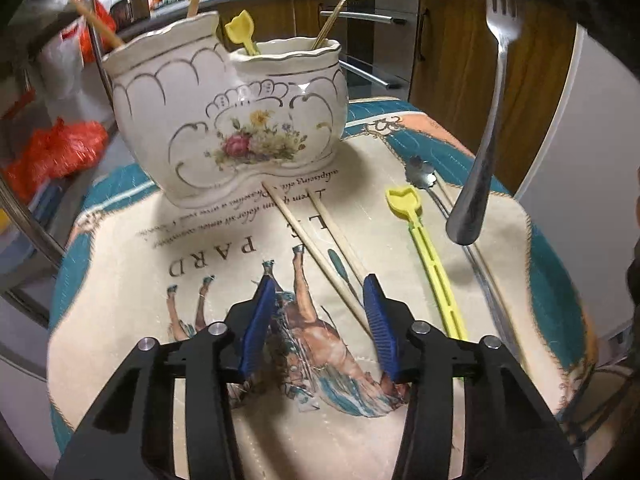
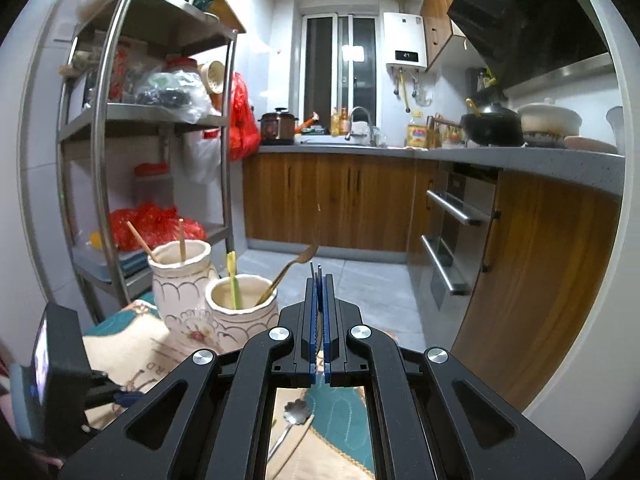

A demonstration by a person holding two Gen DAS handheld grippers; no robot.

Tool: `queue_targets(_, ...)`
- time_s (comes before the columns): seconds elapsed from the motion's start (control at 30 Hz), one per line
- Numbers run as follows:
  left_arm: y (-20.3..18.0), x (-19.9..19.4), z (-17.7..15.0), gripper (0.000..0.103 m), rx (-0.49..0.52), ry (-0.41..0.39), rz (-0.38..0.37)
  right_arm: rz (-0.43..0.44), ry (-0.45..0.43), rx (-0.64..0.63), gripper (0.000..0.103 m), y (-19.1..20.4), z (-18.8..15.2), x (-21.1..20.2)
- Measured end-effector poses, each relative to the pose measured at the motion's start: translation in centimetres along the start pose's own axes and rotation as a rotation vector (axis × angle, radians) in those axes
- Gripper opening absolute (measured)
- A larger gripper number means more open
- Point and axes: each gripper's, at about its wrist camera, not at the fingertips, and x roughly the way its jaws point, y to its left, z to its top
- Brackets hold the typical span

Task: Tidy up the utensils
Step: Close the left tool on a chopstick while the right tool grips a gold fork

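A white floral ceramic holder (image 1: 240, 128) with two cups stands at the back of the printed tablecloth (image 1: 120, 280). It holds a golden fork (image 1: 344, 4), a yellow pick (image 1: 240, 30) and wooden sticks. Two chopsticks (image 1: 304, 240) lie in front of it. My left gripper (image 1: 320, 282) hovers low over them, open, with one chopstick running between its blue pads untouched. A yellow plastic utensil (image 1: 424, 248) and a flower-headed spoon (image 1: 420, 172) lie to the right. My right gripper (image 2: 319, 280) is shut on a steel fork (image 1: 494, 100) that hangs handle-down in the air; its tines (image 2: 317, 270) poke past the pads.
A steel shelf rack (image 2: 100, 140) with red bags stands left of the table. Wooden cabinets and an oven with bar handles (image 2: 452, 208) line the far side across a tiled floor. The tablecloth's teal border (image 1: 560, 280) marks the table's right edge.
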Motion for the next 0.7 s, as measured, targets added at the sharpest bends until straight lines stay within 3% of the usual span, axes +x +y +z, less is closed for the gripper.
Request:
queue_targets(0.13, -0.1, 0.1, -0.2, 0.034, 0.008, 0.008, -0.003, 0.006, -0.007, -0.002, 0.003, 0.1, -0.1, -0.3)
queue_targets(0.17, -0.2, 0.1, -0.2, 0.021, 0.016, 0.01, -0.013, 0.008, -0.009, -0.002, 0.003, 0.3, -0.1, -0.4)
queue_targets(0.23, -0.3, 0.2, 0.2, 0.011, 0.043, 0.021, -0.016, 0.013, -0.011, -0.004, 0.003, 0.5, -0.1, -0.5)
queue_targets(0.7, 3.1, -0.8, -0.1, 0.012, 0.046, 0.08, -0.031, 0.022, -0.02, -0.005, 0.003, 0.9, 0.0, -0.8)
